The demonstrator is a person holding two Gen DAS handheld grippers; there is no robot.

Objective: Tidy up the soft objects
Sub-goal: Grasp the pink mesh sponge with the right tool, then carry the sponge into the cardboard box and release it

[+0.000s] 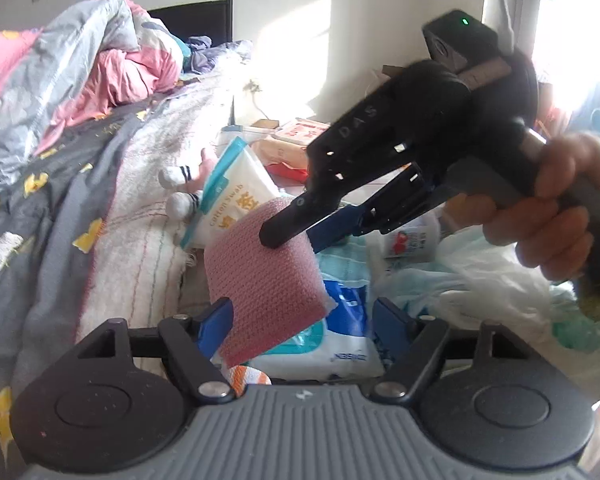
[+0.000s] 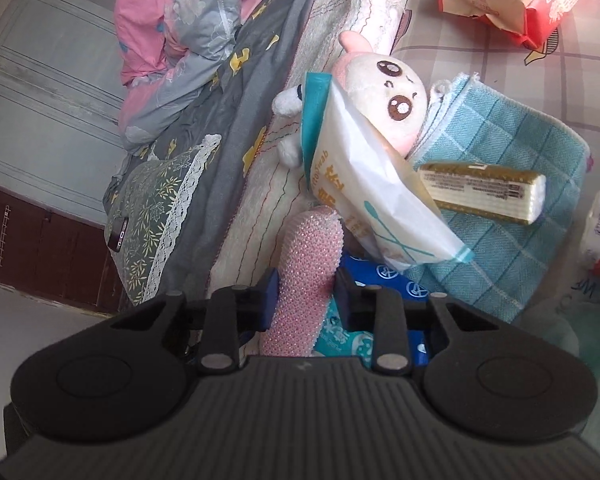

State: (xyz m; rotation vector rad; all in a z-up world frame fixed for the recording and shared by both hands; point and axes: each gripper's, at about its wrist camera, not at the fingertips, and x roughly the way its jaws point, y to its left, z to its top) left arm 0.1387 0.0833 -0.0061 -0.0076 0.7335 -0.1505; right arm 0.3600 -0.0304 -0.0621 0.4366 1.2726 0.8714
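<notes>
Near the left edge of the cluttered bed, a pink knitted-texture sponge pad [image 1: 260, 276] stands on edge above a blue-and-white wipes packet [image 1: 332, 344]. The right gripper [image 2: 306, 292] is clamped on the pad's near edge, blue pads pressing both faces. The left gripper [image 1: 300, 316] stands released; its left finger sits just beside the pad while its right finger is well apart from it. Beyond the pad, a white cotton-swab pouch with teal trim [image 2: 364, 184] leans on a cream-and-pink plush rabbit [image 2: 384, 92], with a folded teal checked towel [image 2: 512, 200] to the right under a slim gold-wrapped pack [image 2: 484, 192].
</notes>
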